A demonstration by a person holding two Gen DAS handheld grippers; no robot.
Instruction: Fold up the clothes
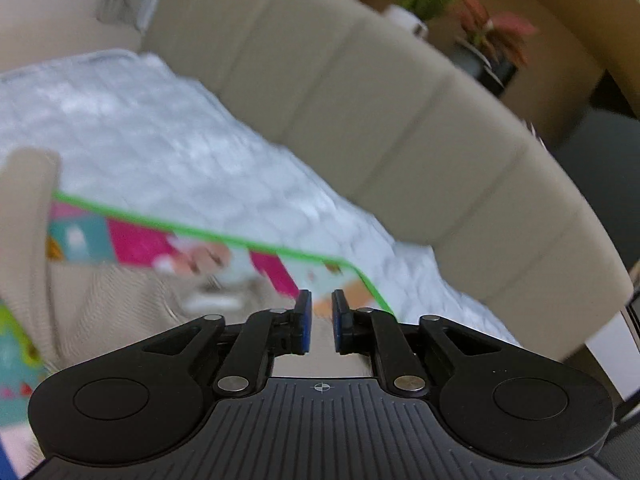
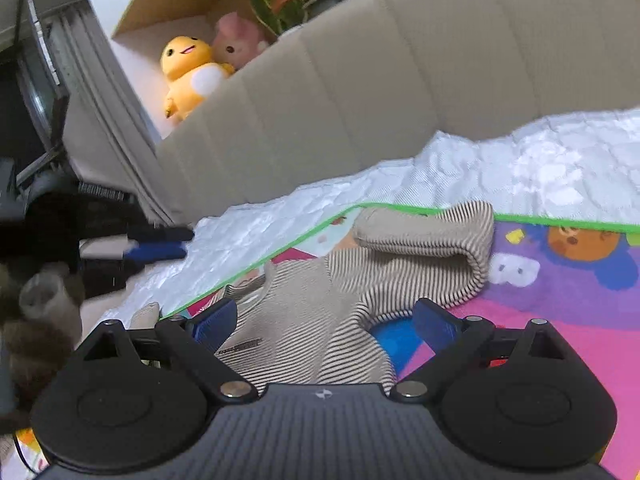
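The striped sweater [image 2: 320, 280] lies on the bright play mat [image 2: 560, 320] on the bed, right under the right tool [image 2: 326, 322], whose jaws stand wide open. The left tool [image 1: 321, 320], nearly closed and holding nothing, is at the sweater's edge.

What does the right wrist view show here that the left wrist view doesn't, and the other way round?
Only the right wrist view shows the striped garment's folded sleeve, a yellow plush toy, and the right tongs wide open over the garment.

Only the left wrist view shows the left tongs, nearly closed with a narrow gap; its image is motion-blurred.

Both show the beige garment, the colourful green-edged mat, the white quilted cover and the beige headboard.
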